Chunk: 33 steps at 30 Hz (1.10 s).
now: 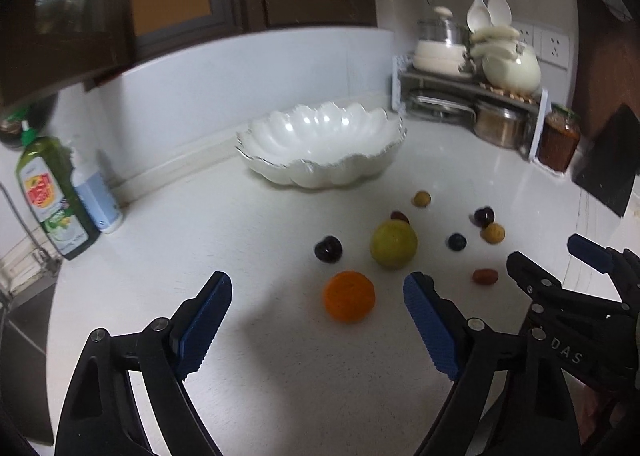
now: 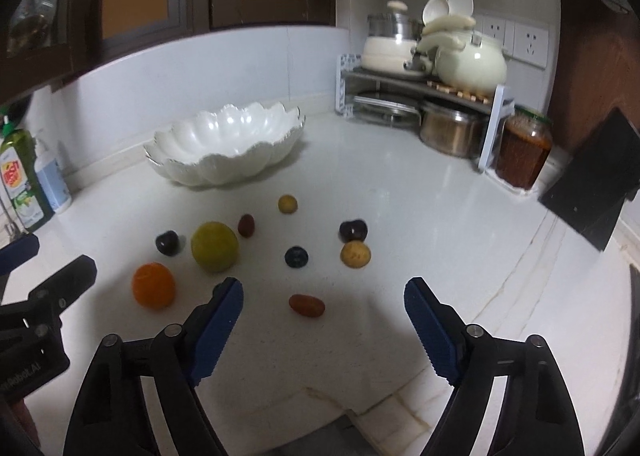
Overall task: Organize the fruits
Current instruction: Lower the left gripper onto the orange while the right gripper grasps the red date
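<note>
The left claw (image 1: 318,288) hangs over the white worktop (image 1: 280,376) with its blue pads wide apart and nothing between them; the orange (image 1: 349,296) lies on the worktop just past the tips, in line with the gap, untouched. The right claw (image 2: 324,290) is likewise spread and empty, and the small red fruit (image 2: 307,305) lies just ahead of its gap, apart from both pads. In the left view the right claw shows at the right edge, close beside the left one. Beyond the orange sits the green fruit (image 1: 393,244), with a dark plum (image 1: 328,249) to its left and a dark red fruit (image 1: 399,217) half hidden behind it. To the right lie a blueberry (image 2: 296,256), a yellow-brown fruit (image 2: 355,254) and, just behind that one, a second dark plum (image 2: 353,230). Further back a small yellow fruit (image 2: 287,203) lies alone. All the fruit is loose on the worktop, none touching a claw. Behind it stands the white scalloped bowl (image 1: 320,171), empty as far as its inside shows. At the left edge stand a green bottle (image 1: 48,195) and a pale one (image 1: 98,195); in the far right corner a rack (image 2: 492,123) carries pots, with a jar (image 2: 522,153) beside it.
</note>
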{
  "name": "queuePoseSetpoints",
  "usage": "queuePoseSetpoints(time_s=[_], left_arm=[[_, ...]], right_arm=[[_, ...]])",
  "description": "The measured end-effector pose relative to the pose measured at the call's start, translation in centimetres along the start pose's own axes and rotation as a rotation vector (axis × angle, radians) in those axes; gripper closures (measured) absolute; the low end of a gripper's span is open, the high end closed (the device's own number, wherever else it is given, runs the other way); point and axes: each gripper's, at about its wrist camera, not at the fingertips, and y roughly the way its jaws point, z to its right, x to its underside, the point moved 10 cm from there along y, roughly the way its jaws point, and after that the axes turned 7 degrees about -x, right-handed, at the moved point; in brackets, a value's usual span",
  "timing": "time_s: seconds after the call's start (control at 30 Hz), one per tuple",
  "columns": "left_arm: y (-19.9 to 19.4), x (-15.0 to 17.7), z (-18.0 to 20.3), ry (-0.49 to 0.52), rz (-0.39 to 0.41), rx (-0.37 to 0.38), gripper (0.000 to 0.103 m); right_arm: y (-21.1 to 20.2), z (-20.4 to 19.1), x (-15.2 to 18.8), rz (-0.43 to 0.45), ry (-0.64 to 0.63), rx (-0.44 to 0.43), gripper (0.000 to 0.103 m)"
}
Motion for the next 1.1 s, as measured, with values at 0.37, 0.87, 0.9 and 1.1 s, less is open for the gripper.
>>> queuePoseSetpoints(time_s=[0.37,0.87,0.9,1.1], left_arm=[[5.1,2.0,2.0,0.063,-0.104,0.087,0.024],[8.2,3.4,3.2,0.087,-0.186,0.165,0.038],[8.3,3.4,3.3,0.087,-0.191,0.168,0.04],[8.6,3.7,3.6,0.091,-0.207,0.192,0.058]], right_arm=[[3.6,0.1,1.6,-0.056,0.037,0.062,0.032],[6.4,0.1,2.9,-0.122,0.098,0.085,0.05],[6.5,0.1,3.0,-0.126,0.099,0.084,0.052],[6.9,0.0,3.3,-0.138,0.1,0.082,0.068]])
